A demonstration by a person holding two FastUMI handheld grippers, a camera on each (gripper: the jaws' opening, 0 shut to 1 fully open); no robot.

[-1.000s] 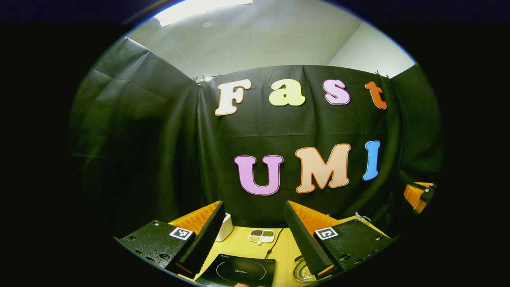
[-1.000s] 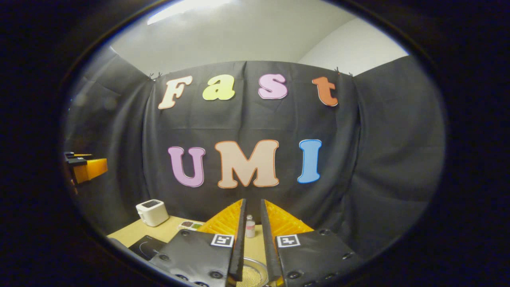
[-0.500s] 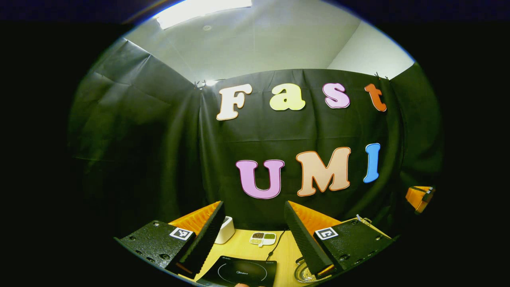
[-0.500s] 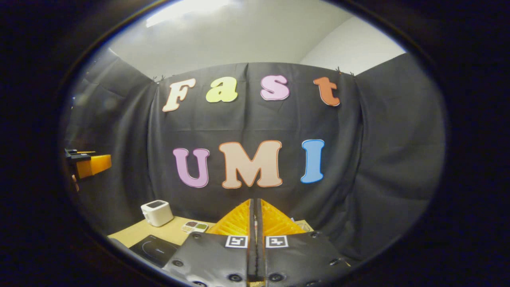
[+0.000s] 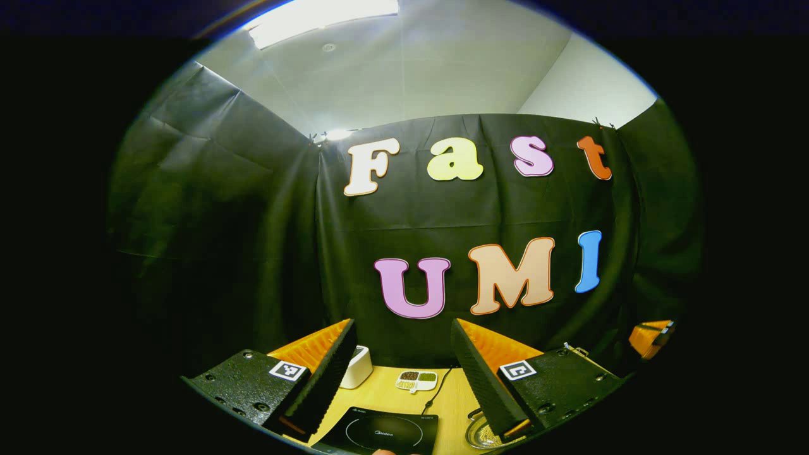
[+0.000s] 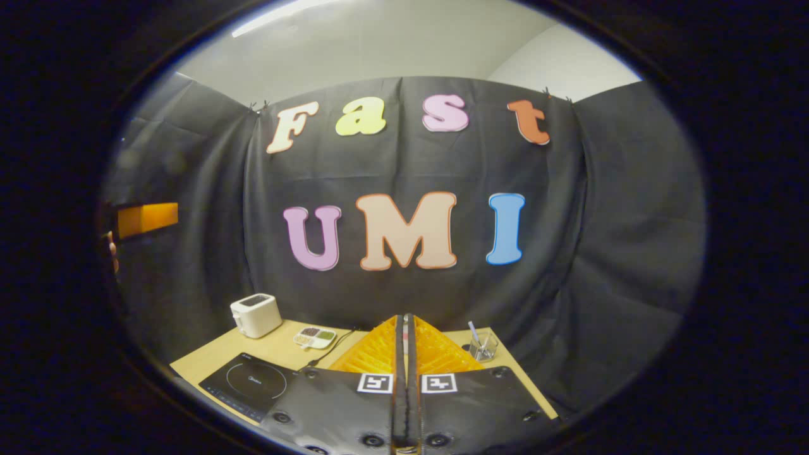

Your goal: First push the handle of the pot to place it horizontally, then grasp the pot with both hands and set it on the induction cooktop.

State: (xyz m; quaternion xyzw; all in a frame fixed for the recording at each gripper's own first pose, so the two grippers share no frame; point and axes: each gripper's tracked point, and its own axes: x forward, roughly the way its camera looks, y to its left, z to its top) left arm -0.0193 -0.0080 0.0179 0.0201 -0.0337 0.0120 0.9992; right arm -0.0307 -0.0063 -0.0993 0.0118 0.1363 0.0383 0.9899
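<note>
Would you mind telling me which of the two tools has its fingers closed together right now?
The right tool: its fingers meet with no gap and nothing between them, while the left tool is spread wide, the table showing between.

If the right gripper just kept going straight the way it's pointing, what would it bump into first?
Probably the black cloth wall at the back. The right gripper is shut and aims above the table, between the small dish and the glass cup. Depth is hard to judge here.
</note>
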